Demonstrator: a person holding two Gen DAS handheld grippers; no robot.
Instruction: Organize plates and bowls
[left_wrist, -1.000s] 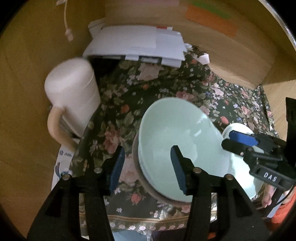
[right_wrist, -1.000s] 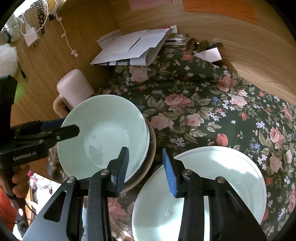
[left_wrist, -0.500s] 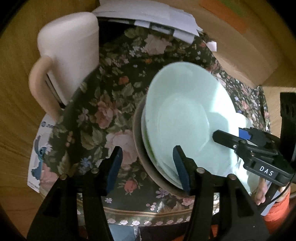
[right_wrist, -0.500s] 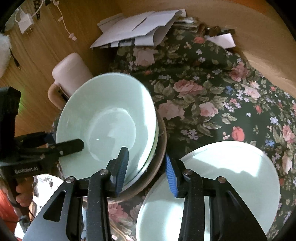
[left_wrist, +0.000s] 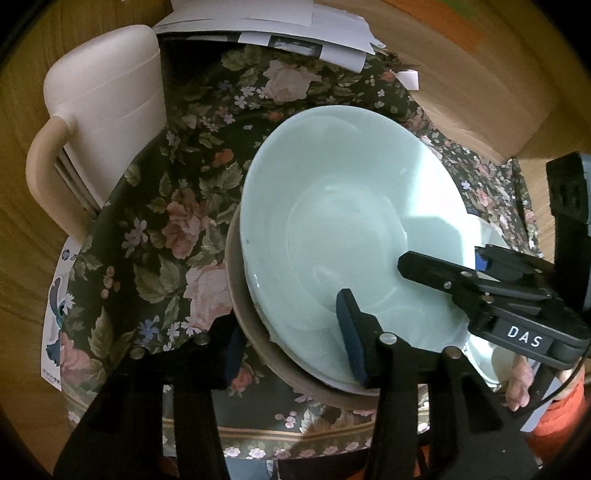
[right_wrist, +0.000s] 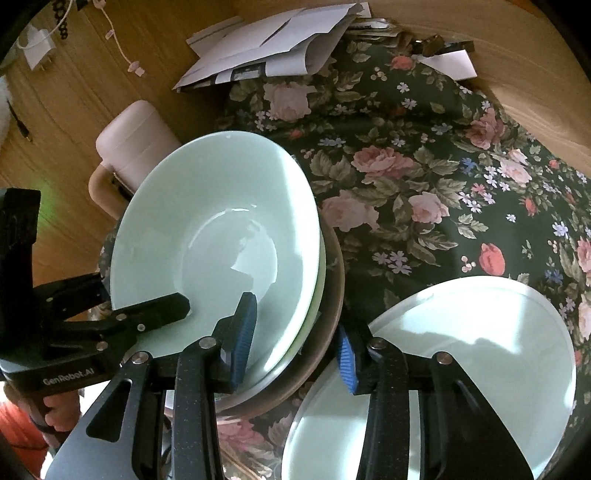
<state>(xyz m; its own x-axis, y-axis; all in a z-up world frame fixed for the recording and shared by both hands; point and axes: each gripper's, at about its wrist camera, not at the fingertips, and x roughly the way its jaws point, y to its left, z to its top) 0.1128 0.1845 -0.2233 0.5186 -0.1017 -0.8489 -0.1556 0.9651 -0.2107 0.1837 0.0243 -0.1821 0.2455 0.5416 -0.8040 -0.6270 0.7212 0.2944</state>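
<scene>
The left gripper (left_wrist: 291, 332) straddles the near left rim of a stack of dishes: its right finger sits inside the top bowl (left_wrist: 343, 229), its left finger outside the brown dish (left_wrist: 240, 306) at the bottom. Its jaws have just been closing, with the rims between them; whether the pads press yet cannot be told.

The right gripper (right_wrist: 295, 339) straddles the stack's right rim the same way, left finger inside the bowl, right finger outside the brown dish and over the edge of a plate (right_wrist: 461, 362). Its jaws stand part open around the rims; contact is not clear.

The pale green bowl opens upward, tilted a little, nested on another pale dish and the brown one, all at the near edge of a floral cloth (right_wrist: 424, 192). The pale plate lies flat just right of the stack.

Beyond the stack to the left, a pink mug (left_wrist: 99, 110) with a handle stands beside the cloth on wood. Farther back lie white papers (right_wrist: 273, 48).
</scene>
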